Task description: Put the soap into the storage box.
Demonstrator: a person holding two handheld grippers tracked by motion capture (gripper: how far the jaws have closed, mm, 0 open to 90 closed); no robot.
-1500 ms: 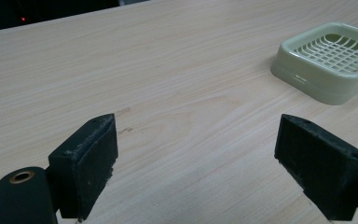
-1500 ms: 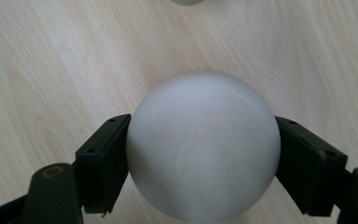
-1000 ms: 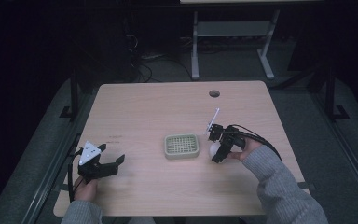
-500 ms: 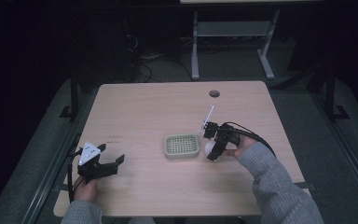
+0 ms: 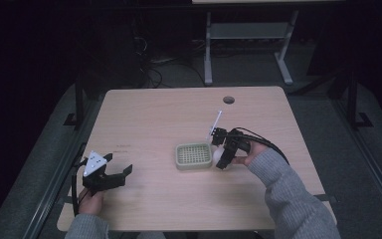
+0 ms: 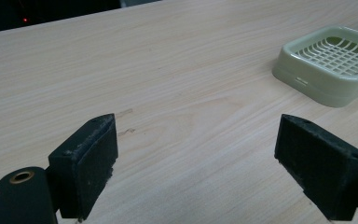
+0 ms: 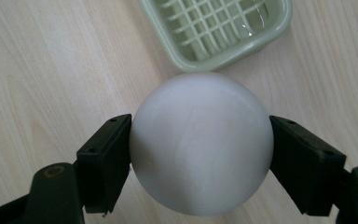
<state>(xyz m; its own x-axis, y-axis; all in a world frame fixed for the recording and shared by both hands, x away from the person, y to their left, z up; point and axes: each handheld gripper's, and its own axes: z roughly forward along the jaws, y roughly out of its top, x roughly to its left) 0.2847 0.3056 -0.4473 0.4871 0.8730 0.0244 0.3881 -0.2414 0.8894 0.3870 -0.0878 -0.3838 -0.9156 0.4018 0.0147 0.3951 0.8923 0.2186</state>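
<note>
Carrying the Ball to the Tray

Compared with one second ago, the right gripper (image 5: 222,149) has moved left and nearer to the tray (image 5: 193,155); it now sits just beside the tray's right edge. Its jaws are clamped on the white ball (image 7: 201,142), one on each side. In the right gripper view, the ball hangs above the table (image 5: 154,119), just short of the tray's near rim, and is not yet over the grid. The judgement: the transport step is nearly complete, and a short move over the grid followed by a release remains.

The left gripper (image 5: 110,174) is unchanged in position. It rests at the near left of the table, jaws wide apart and holding nothing. Its own view shows the tray (image 6: 332,63) well apart, at far right.

Surface: a light wood-grain tabletop with a round cable hole (image 5: 229,99) near the far edge. A thin white rod rises from the right gripper.

Room: dark. Table legs (image 5: 248,45) and loose cables (image 5: 154,64) stand on grey flooring beyond the far edge.
</note>
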